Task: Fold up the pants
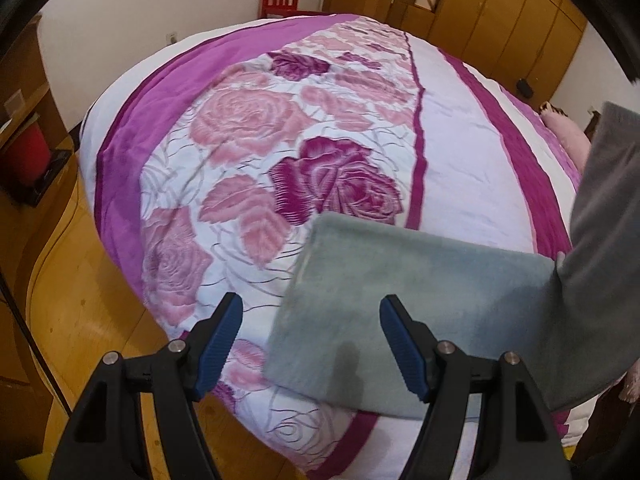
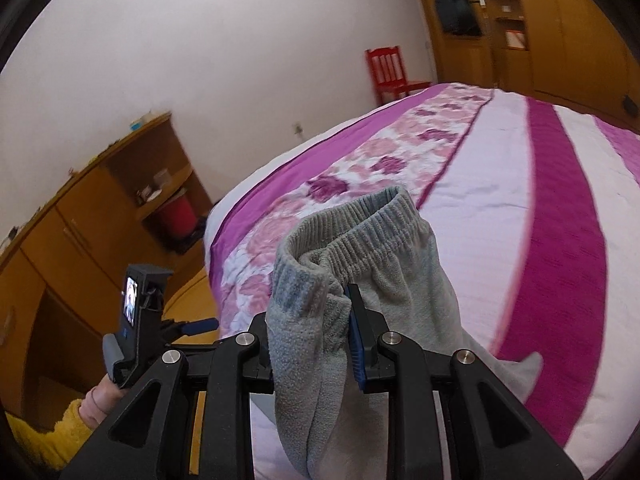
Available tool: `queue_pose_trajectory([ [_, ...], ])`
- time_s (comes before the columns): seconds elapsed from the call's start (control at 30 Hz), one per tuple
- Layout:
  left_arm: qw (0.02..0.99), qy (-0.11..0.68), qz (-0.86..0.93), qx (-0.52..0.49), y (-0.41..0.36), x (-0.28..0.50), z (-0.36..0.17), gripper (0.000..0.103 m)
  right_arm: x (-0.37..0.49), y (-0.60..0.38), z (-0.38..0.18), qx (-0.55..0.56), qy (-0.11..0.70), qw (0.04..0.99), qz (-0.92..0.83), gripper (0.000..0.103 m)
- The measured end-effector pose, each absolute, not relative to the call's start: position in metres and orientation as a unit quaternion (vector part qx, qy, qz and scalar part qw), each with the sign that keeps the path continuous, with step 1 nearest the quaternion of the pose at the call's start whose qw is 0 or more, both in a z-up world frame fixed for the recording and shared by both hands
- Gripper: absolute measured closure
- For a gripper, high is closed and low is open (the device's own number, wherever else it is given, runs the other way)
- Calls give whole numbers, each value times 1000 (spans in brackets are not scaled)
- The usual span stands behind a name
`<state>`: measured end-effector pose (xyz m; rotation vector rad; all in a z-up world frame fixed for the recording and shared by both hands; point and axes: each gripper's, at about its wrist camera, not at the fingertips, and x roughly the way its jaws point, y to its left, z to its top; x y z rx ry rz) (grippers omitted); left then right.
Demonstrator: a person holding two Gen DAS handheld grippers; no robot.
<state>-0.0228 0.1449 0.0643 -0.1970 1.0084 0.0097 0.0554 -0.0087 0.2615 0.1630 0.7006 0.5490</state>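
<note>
Floral quilted bed (image 1: 452, 128) | left claw (image 1: 311, 346) agape, empty | right claw (image 2: 310, 332) pinching fleecy grey pants (image 2: 360, 236)

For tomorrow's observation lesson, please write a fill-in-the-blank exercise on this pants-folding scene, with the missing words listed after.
1. The right gripper is shut on the ____ end of the grey pants.
2. The left gripper has its fingers ____.
3. The pants lie partly on a bedspread printed with ____.
4. The chair by the wall is ____.

Missing words: waistband; open; roses; red
</note>
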Motion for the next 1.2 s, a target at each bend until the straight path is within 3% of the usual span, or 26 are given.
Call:
queue_pose_trajectory([
  [0.47,865,485,34,-122,185,-30,46,28,105,106,176,13,450,833,321,77],
  [0.67,858,494,42,-135,196,-33,35,28,115,126,138,26,498,793,352,67],
  [0.77,856,495,45,-139,198,-34,33,28,109,124,142,49,496,781,378,58],
  [0.97,858,486,29,-162,198,-36,42,28,90,98,176,21,448,813,371,56],
  [1.2,864,469,-4,-185,184,-37,67,28,79,42,178,-4,454,843,288,55],
])
